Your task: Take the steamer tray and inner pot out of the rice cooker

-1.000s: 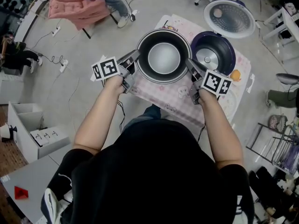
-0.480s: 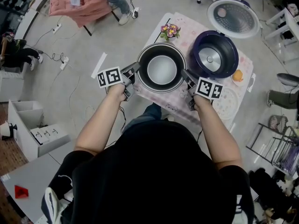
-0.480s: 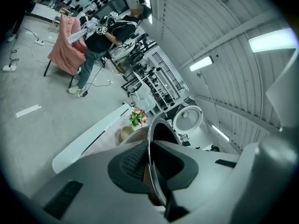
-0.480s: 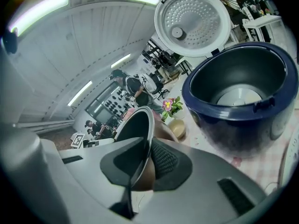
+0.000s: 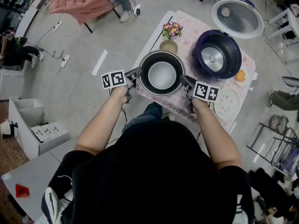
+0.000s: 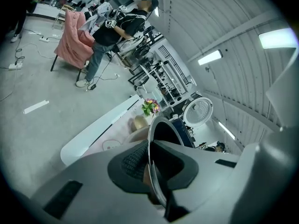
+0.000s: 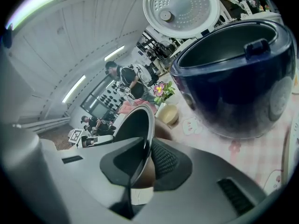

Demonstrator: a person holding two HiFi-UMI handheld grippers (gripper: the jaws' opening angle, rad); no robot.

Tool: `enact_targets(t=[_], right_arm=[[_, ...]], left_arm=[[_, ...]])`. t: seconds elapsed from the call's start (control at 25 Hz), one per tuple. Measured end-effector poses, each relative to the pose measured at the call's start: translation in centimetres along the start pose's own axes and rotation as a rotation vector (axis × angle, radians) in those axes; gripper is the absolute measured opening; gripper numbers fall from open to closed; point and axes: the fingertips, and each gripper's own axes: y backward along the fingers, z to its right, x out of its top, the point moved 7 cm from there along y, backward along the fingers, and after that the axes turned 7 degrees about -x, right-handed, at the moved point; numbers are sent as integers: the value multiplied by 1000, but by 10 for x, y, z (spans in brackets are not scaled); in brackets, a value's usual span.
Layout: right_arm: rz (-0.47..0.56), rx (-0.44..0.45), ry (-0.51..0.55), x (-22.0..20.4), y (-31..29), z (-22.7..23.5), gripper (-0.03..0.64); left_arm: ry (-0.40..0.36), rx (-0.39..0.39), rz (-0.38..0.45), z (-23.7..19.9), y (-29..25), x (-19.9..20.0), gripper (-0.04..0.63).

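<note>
clamping the rim of the inner pot [image 5: 162, 74] on opposite sides, left gripper [image 5: 135, 73] and right gripper [image 5: 186, 81] are holding it between them, just left of the rice cooker [image 5: 217, 58].

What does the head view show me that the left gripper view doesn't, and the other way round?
Only the head view: the right gripper gripping the inner pot on the side opposite the left one, the pot's bare inside, and the white plate near the table edge. Only the left gripper view: the left gripper up close, its pads closed on either side of the pot's rim. Both: the pot out of the open rice cooker, and the flowers.
</note>
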Motion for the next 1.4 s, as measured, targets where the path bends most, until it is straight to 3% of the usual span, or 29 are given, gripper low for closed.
enact_targets(t=[0.52, 0.92, 1.12, 1.4], right_arm=[[-57, -42, -15, -20, -27, 19, 57], [-34, -42, -16, -20, -29, 21, 61], [-36, -54, 26, -20, -28, 21, 70], [-26, -104, 114, -11, -18, 19, 84]], left_arm=[[32, 36, -39, -32, -10, -11, 48], [17, 12, -27, -35, -14, -8, 48], [14, 21, -20, -35, -15, -8, 49], [-51, 41, 9, -31, -10, 11, 59]])
